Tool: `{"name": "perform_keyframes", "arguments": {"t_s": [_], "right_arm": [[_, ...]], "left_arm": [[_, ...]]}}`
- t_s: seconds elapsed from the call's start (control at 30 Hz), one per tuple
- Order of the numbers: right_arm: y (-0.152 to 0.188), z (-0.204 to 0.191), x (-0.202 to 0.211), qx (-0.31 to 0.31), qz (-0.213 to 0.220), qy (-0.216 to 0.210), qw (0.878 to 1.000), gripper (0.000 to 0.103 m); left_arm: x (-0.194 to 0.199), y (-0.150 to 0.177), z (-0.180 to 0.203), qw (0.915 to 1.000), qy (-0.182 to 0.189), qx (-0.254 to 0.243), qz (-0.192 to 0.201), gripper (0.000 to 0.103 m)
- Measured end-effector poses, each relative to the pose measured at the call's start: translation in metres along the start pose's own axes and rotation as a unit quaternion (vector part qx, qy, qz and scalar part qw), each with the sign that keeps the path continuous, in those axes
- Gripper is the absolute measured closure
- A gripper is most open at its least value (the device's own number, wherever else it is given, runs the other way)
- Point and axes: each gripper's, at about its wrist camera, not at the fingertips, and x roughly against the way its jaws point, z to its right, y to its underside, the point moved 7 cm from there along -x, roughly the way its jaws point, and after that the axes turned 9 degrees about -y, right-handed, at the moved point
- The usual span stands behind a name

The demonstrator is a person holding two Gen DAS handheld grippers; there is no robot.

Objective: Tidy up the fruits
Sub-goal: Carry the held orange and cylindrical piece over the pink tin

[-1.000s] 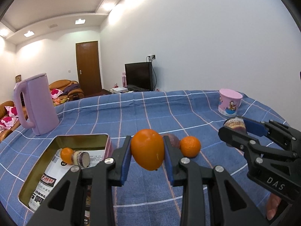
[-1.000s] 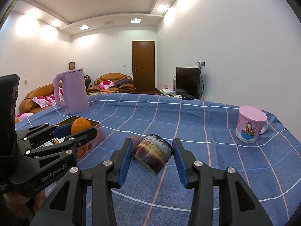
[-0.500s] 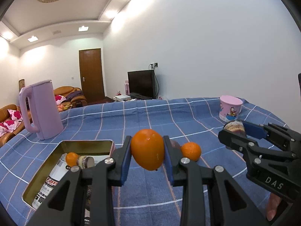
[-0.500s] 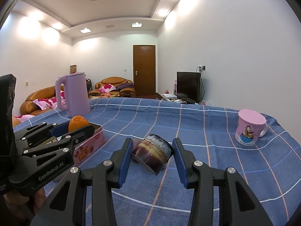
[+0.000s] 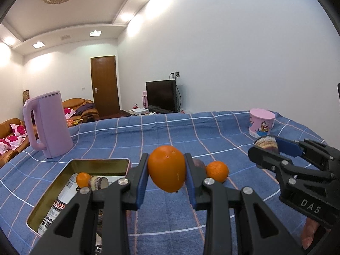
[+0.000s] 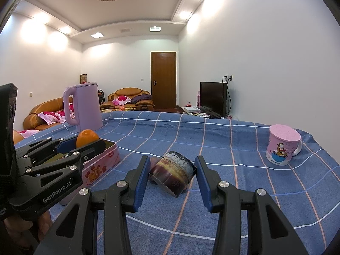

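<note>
Table (image 5: 212,131) under a blue checked cloth carries everything. Purple kettle (image 5: 50,125) stands at the far left, pink mug (image 6: 282,146) at the far right, both well clear of the work.

Open tin box (image 5: 53,193) sits near-left on the table; inside it lie a small orange (image 5: 83,179) and a dark cut piece (image 5: 99,182) touching it, on top of printed packaging.

Left tongs (image 5: 166,175) are clamped on a large orange (image 5: 166,173), held above the cloth just right of the box. Right tongs (image 6: 172,175) are clamped on a dark purple cut fruit piece (image 6: 173,175), possibly mangosteen or passion fruit; the view is too coarse to say. It is also held off the cloth.

Still loose on the table: another small orange (image 5: 217,171) and a dark fruit (image 5: 199,163) half hidden behind the left pad.

Judged step: carry phase, both loads picked, neither yet placed. Next move calls for swinging the left tongs left over the box opening, lowering past the rim, then releasing clear of the two items already inside. The right load should follow once the left tongs are out of the way, to avoid a collision over the box.
</note>
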Motion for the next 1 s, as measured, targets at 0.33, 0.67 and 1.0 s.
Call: {"name": "perform_keyframes", "arguments": {"t_s": [0.33, 0.67, 1.0], "right_arm": [[0.000, -0.004, -0.009, 0.002, -0.014, -0.005, 1.000, 0.058], [-0.002, -0.024, -0.028, 0.006, -0.023, -0.025, 0.999, 0.058], [-0.012, -0.051, -0.047, 0.017, -0.029, -0.050, 0.998, 0.058]], "left_arm": [[-0.008, 0.002, -0.011, 0.9997, -0.010, 0.000, -0.020, 0.070], [-0.013, 0.007, -0.036, 0.9990, -0.023, 0.004, -0.037, 0.070], [-0.019, 0.010, -0.063, 0.9976, -0.042, 0.004, -0.054, 0.070]]}}
